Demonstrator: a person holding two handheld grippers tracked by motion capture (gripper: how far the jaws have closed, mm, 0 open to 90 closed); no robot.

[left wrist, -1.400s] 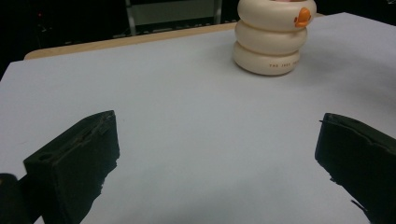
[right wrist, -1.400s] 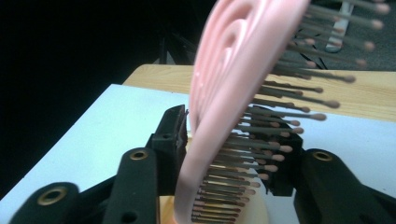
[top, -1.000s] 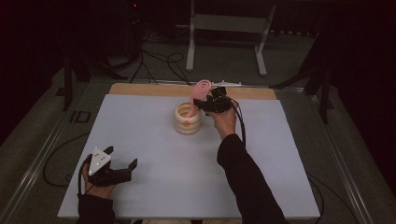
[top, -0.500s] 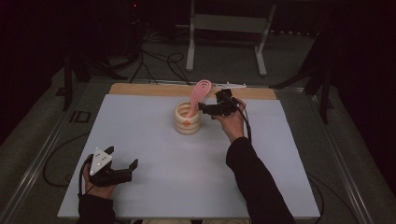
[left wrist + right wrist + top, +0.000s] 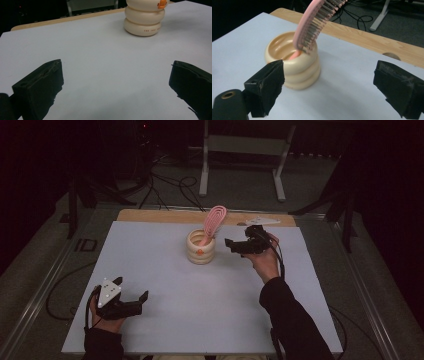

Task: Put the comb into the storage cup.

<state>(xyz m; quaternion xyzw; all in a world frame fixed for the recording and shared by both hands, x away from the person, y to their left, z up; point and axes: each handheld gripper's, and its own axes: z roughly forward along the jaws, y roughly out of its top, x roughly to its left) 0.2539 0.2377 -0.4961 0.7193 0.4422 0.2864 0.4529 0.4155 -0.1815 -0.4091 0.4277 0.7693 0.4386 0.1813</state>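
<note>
The right gripper (image 5: 234,245) is held above the far middle of the table, its jaws spread wide with nothing between them and aimed to the left. In the right gripper view (image 5: 329,87) the two black jaws stand well apart over bare white surface. Just to its left, close but not touching, stands the cream holder (image 5: 200,247), a squat cup shaped like three stacked rings. In the right gripper view the cream holder (image 5: 293,65) sits just behind the left jaw, partly covered by it. A pink hairbrush (image 5: 213,222) stands in the cup, handle down inside and head up, leaning toward the far right. In the right gripper view the pink hairbrush (image 5: 317,23) shows its bristles facing that gripper, its head out over the cup's rim.

The left gripper (image 5: 139,301) rests low at the near left corner of the white table (image 5: 165,285), well apart from the cup, jaws also spread with nothing held. In the left gripper view (image 5: 116,82) the jaws frame bare table, and the cream holder (image 5: 145,21) stands far off ahead, with an orange mark near its top.

Beyond the white surface, a wooden strip (image 5: 165,216) runs along the far edge.
</note>
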